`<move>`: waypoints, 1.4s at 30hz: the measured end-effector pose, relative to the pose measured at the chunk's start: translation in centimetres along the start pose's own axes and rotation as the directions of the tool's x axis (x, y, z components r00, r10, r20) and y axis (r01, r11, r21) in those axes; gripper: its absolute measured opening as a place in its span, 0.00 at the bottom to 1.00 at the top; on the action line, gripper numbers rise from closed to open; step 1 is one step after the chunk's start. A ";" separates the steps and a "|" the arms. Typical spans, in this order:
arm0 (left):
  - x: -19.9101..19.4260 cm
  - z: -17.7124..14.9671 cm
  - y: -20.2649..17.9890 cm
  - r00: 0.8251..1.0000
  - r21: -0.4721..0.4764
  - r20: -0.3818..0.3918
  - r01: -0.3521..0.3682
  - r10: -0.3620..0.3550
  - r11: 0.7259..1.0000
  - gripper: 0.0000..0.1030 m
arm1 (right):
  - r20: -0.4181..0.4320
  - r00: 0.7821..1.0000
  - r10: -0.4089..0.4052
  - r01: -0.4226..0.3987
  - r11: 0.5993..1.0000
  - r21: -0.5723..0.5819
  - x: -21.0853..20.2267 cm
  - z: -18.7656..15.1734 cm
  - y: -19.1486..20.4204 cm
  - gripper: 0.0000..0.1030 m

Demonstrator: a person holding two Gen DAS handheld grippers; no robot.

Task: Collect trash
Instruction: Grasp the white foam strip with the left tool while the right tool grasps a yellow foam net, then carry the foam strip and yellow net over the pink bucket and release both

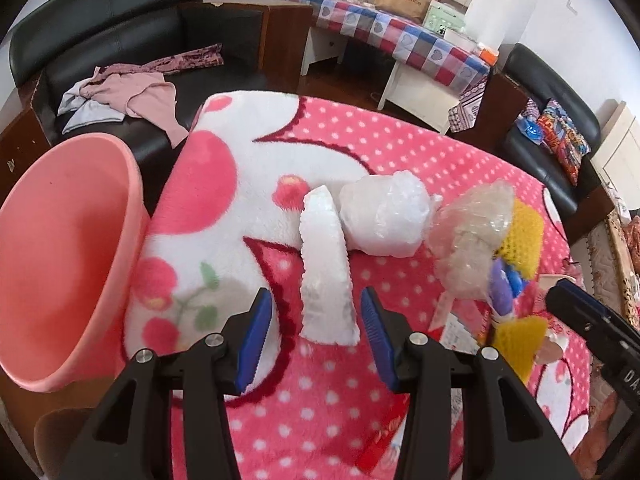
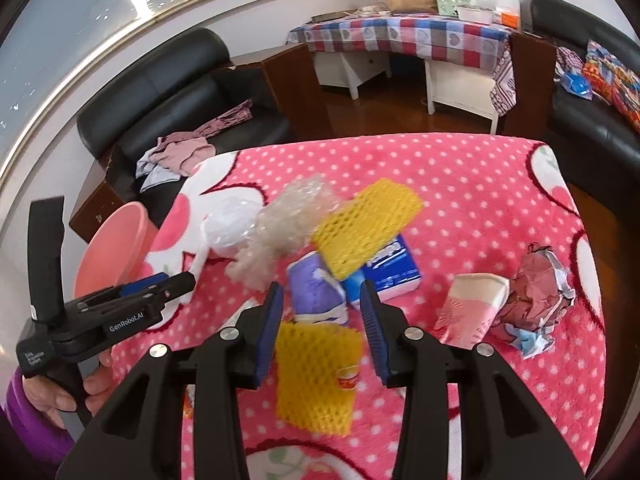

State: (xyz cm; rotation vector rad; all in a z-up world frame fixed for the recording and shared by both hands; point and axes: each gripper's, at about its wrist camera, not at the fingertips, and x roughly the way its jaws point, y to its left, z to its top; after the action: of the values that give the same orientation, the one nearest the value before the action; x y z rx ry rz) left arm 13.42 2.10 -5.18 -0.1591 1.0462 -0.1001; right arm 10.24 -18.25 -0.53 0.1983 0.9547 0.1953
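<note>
Far left of the left gripper (image 1: 316, 340) sits a smooth pink plastic bin (image 1: 72, 248), round-mouthed and tipped against the edge of the fuzzy pink polka-dot blanket (image 1: 328, 412). That claw is spread wide with nothing clamped; a long curved strip of crumbly white foam (image 1: 326, 272) lies right ahead, its near end between the blue ribbed pads but not touching either one. Just past the strip is a squat white bubble-wrap roll (image 1: 382, 216), and to the right of that a crinkly wad of clear plastic film (image 1: 472, 232). Over by the right gripper (image 2: 320, 328), jaws are also parted and gripping nothing; a yellow foam mesh sleeve (image 2: 316, 380) lies under and between the fingers, looks loose. Straight ahead is a soft purple tissue pack (image 2: 316, 292), blocked partly by a second yellow mesh sleeve (image 2: 366, 228) lying over a blue cardboard box (image 2: 394, 268). To the right: a pink-and-white paper cup on its side (image 2: 472, 308), then a crumpled maroon foil wrapper (image 2: 536, 292). Black leather sofas (image 1: 120, 32) ring the table.
</note>
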 end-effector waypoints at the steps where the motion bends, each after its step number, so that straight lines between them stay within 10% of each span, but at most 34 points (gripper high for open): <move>1: 0.3 0.1 0.0 1.000 -0.003 -0.005 -0.005 0.005 1.000 0.44 | 0.001 1.000 -0.002 0.002 1.000 0.011 0.1 0.2 -0.3 0.39; 6: 1.1 0.2 -0.2 1.000 0.004 -0.018 0.018 -0.018 1.000 0.27 | 0.001 1.000 0.002 -0.002 0.999 0.050 0.7 1.0 -1.5 0.40; 24: -3.5 -0.1 1.2 0.995 0.006 0.098 -0.021 0.020 1.000 0.25 | -0.045 0.999 0.007 -0.001 0.993 0.122 3.9 2.2 -2.2 0.40; 31: -5.3 -0.4 1.8 0.992 0.003 0.127 -0.028 0.027 1.000 0.25 | -0.038 0.999 -0.011 0.014 0.997 0.082 3.3 2.2 -1.6 0.10; 42: -8.3 -0.9 2.5 0.983 -0.021 0.181 -0.018 0.021 1.000 0.25 | 0.065 0.997 -0.038 0.036 0.999 0.030 -0.8 2.5 -0.8 0.09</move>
State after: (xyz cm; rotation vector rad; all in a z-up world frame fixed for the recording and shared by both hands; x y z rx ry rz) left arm 8.54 5.80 0.95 -0.1726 0.8666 -0.0566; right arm 11.87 -19.40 1.32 0.2120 0.8955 0.1408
